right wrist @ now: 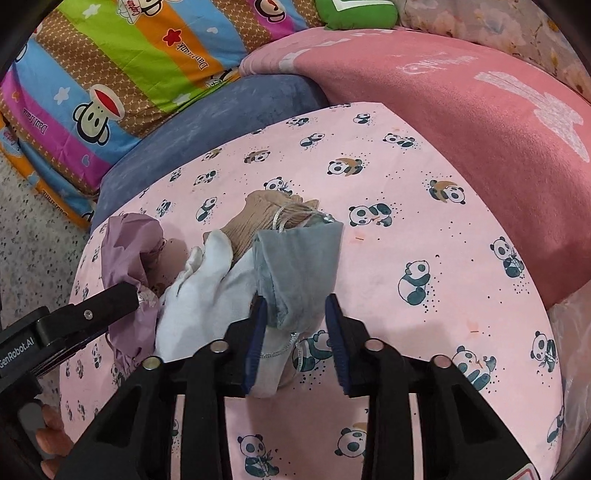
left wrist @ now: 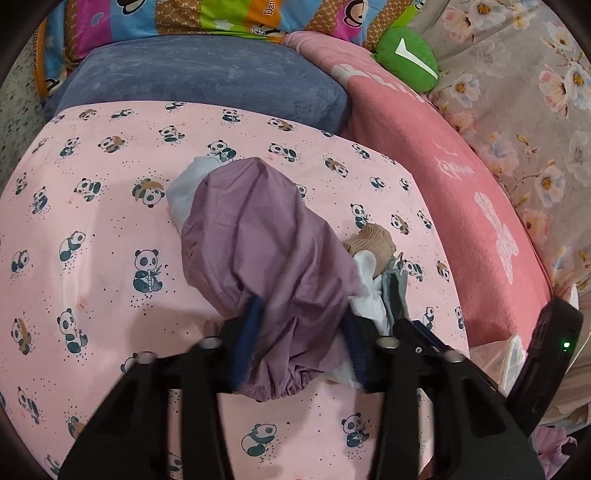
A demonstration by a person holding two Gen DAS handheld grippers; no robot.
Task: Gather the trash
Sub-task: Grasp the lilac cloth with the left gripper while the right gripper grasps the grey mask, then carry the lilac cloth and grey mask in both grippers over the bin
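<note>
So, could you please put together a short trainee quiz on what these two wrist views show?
1. True or false: the left tool has the purple cloth between its fingers.
2. Which item lies between the right tool's fingers? A. the tan sock B. the grey sock C. the green cushion
3. Fill in: the clothes lie on a pink sheet printed with ____.

Key: 1 true; 2 B; 3 pandas.
</note>
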